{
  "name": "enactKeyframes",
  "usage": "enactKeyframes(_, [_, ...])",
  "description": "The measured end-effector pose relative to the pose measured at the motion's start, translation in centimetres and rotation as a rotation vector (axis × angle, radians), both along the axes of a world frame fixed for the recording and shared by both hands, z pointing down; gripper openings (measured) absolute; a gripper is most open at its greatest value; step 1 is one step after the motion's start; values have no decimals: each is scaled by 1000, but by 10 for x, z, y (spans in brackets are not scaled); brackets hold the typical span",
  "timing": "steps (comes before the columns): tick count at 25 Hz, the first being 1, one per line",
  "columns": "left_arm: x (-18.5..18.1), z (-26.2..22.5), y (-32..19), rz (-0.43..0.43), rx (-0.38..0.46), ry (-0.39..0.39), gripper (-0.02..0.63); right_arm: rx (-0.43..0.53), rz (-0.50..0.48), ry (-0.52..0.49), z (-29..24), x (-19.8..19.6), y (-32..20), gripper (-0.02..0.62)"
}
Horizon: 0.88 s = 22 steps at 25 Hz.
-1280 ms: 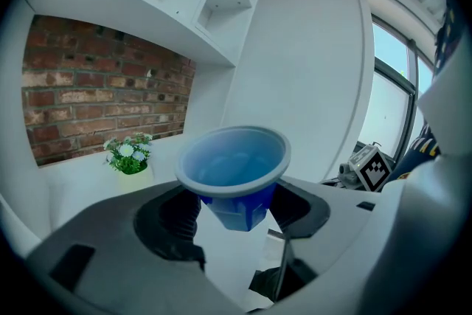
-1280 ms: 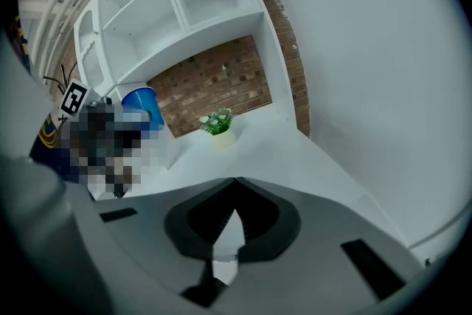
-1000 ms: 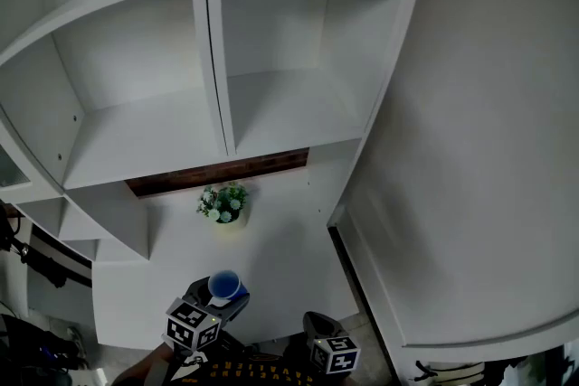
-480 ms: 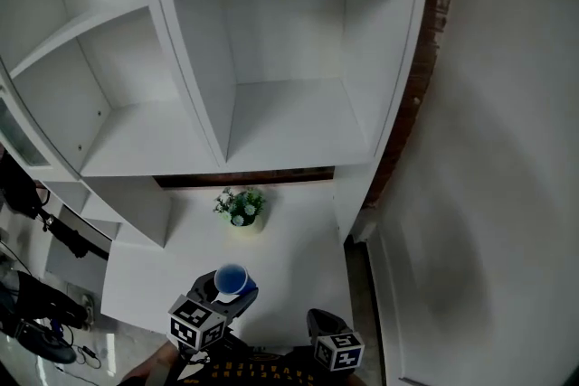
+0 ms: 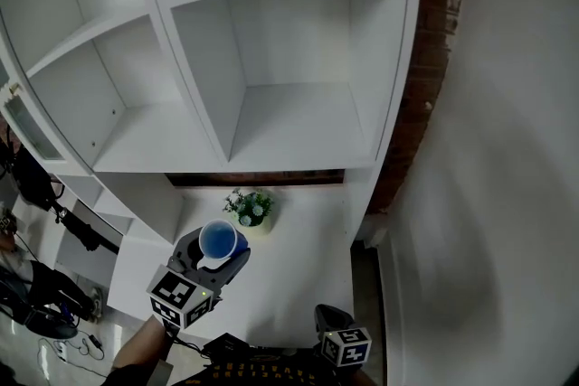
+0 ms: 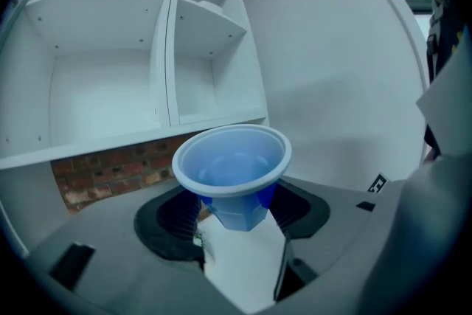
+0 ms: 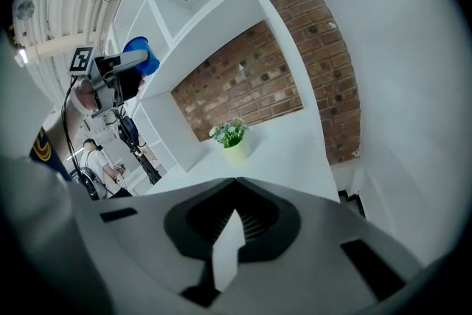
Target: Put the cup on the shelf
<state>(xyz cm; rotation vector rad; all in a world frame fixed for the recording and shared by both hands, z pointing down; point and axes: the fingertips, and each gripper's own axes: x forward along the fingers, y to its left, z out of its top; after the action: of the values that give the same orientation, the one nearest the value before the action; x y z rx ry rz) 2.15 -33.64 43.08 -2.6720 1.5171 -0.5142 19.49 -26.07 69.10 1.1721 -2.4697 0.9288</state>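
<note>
Pinching the cup (image 6: 232, 158) between its jaws, left gripper (image 5: 214, 261) hovers (right gripper (image 7: 234, 192) jaws together).

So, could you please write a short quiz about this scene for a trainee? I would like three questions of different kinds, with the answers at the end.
1. True or false: the left gripper is shut on the blue cup.
2. Choose one: what stands on the white counter below the shelf?
A. a small potted plant
B. a glass bottle
C. a stack of books
3. Fill in the missing word: the right gripper, with its jaws together, holds ____.

Key: 1 true; 2 A; 3 nothing.
</note>
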Motion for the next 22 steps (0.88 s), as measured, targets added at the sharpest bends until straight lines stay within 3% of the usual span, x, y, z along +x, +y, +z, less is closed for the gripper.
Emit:
enactKeyframes(4, [7,-41,-15,58,104,-27,282,42,54,-13,-20,4,-9,6])
enactKeyframes(10, [59,-122,-36,249,175,103,282,48,143,4,-28,24,-5,6])
enactKeyframes(15, [95,-171,-63,361,297,41,282,39,217,2,-25,37,7,6])
enactKeyframes(19, [115,-190,-97,387,295,27,282,34,275,-6,-24,49,15,6])
enactKeyframes(22, [128,-194,-129,386,226,61,282,33,321,-7,-27,63,20,6])
